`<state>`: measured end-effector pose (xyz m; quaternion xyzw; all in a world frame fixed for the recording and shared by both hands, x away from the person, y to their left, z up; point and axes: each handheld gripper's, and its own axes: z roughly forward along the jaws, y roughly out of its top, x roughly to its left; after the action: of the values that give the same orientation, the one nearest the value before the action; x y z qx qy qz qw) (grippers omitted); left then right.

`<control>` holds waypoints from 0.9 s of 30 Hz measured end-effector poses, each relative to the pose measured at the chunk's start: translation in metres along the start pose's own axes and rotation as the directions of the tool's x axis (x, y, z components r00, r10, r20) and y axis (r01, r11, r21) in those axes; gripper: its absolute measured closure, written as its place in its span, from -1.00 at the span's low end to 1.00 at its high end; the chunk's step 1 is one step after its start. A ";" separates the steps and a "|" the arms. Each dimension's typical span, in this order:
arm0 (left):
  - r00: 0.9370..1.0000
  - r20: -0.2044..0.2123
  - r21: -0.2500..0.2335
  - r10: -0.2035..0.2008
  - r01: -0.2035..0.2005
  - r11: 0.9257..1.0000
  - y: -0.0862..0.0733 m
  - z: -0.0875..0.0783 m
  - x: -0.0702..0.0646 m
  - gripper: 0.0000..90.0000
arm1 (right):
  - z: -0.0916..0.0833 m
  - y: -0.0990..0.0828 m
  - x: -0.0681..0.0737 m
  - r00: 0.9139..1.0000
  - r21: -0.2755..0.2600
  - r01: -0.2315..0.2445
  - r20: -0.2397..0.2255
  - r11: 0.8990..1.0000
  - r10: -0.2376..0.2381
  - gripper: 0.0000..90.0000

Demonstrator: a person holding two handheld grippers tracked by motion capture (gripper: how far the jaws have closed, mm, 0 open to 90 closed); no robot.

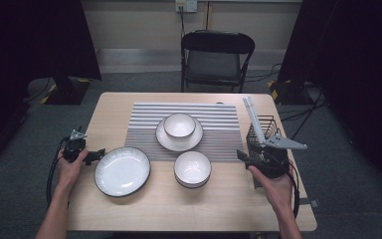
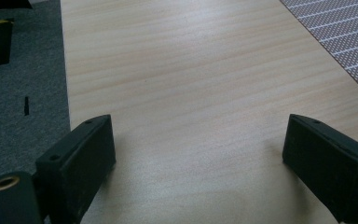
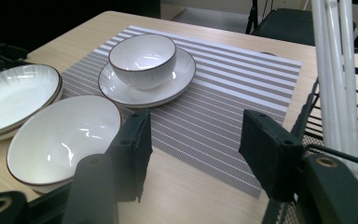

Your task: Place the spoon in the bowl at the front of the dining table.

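**Claws hover as white dishes wait on the table**

Claws first, from the high view: my left gripper [image 1: 95, 156] sits at the table's [image 1: 219, 209] left edge, just beside the wide plate [image 1: 122, 171]; my right gripper [image 1: 242, 155] hangs at the right, beside a black wire basket [image 1: 262, 124] with white sticks [image 1: 252, 117] standing in it. Nearest to it is the near bowl [image 1: 192, 168], close by the striped mat [image 1: 189, 130], where a second bowl [image 1: 179, 124] sits on a saucer [image 1: 179, 142].

Left gripper view: my jaws stand wide apart over bare wood, holding nothing.

Right gripper view: my jaws are partly open, empty, with the near bowl [image 3: 60, 137] low at left. I judge it glazed ceramic: stiff, slick, breakable, fairly heavy. Its rim looks the best place to pinch, one jaw inside and one outside.
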<state>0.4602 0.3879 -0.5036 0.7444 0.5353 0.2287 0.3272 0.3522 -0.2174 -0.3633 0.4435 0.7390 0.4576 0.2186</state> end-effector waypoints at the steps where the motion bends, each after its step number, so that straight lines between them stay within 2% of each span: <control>1: 1.000 0.000 0.000 0.000 0.000 1.000 0.000 0.000 0.000 -0.81 | -0.002 -0.001 -0.001 1.000 0.000 0.004 0.011 1.000 -0.004 -0.02; 8: 1.000 0.000 0.000 0.000 0.000 1.000 0.000 0.000 0.000 -0.81 | -0.011 -0.009 -0.011 0.999 -0.011 0.007 0.047 1.000 -0.007 0.06; 10: 1.000 0.000 0.000 0.000 0.000 1.000 0.000 0.000 0.000 -0.81 | -0.014 -0.010 -0.016 0.998 -0.006 0.020 0.057 1.000 -0.020 0.12; 12: 1.000 0.000 0.000 0.000 0.000 1.000 0.000 0.000 0.000 -0.81 | -0.019 -0.012 -0.020 0.998 -0.021 0.005 0.061 1.000 -0.003 0.21; 17: 1.000 0.000 0.000 0.000 0.000 1.000 0.000 0.000 0.000 -0.81 | -0.025 -0.017 -0.028 0.997 -0.002 -0.001 0.074 1.000 0.001 0.35; 18: 1.000 0.000 0.000 0.000 0.000 1.000 0.000 0.000 0.000 -0.81 | -0.028 -0.020 -0.031 0.996 0.009 -0.005 0.092 1.000 0.004 0.37; 27: 1.000 0.000 0.000 0.000 0.000 1.000 0.000 0.000 0.000 -0.81 | -0.026 -0.028 -0.038 0.997 0.059 -0.015 0.078 0.998 0.011 0.53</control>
<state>0.4603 0.3879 -0.5036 0.7444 0.5352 0.2286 0.3274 0.3399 -0.2677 -0.3783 0.4722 0.7404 0.4191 0.2308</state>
